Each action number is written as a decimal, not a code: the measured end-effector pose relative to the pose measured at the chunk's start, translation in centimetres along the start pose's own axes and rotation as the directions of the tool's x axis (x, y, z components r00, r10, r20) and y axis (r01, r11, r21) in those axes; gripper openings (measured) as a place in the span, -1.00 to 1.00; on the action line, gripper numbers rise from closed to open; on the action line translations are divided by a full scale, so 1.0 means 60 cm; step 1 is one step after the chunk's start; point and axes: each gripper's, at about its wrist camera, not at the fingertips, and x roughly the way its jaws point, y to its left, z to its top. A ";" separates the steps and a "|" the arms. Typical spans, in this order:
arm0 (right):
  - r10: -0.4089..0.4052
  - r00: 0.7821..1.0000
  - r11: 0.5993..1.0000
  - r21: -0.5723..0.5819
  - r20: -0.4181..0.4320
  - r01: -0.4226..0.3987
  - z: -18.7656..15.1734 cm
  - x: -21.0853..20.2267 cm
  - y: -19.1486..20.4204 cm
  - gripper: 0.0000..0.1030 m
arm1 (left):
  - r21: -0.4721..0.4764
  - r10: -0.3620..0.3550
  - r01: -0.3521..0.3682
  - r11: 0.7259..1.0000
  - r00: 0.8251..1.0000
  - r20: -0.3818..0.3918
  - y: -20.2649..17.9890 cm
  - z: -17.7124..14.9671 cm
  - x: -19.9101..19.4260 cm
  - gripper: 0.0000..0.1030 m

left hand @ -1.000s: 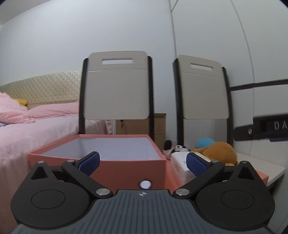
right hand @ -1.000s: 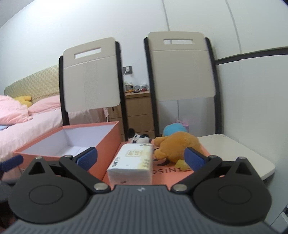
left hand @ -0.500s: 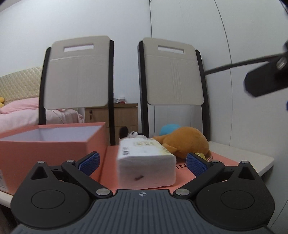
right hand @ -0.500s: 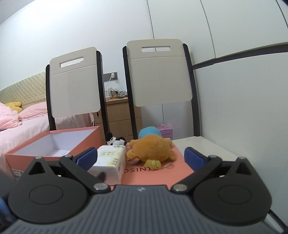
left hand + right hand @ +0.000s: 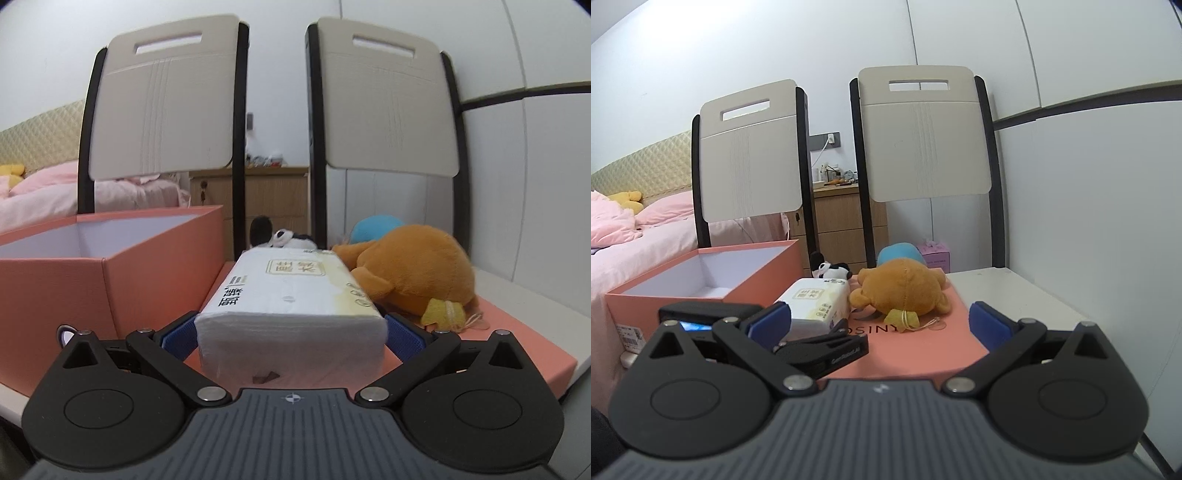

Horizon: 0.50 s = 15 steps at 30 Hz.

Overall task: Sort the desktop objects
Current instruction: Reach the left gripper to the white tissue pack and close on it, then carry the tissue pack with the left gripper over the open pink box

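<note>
Left tongs (image 5: pixel 291 334) straddle tissue pack (image 5: pixel 291 295); bedroom, pink lid (image 5: pixel 923 354).

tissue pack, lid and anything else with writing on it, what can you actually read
"OSINY": partly hidden letters on the pink lid under the orange plush.
Tissue pack: Chinese characters in a framed label and along its side, too distorted to read.
Left gripper arm: small white print, blurred.
Sticker on the pink box: too small.
</note>
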 end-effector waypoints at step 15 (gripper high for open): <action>0.015 1.000 0.999 0.028 0.017 -0.015 0.001 0.008 0.013 1.00 | 0.004 -0.119 0.119 0.993 0.992 0.033 0.057 0.068 -0.044 0.69</action>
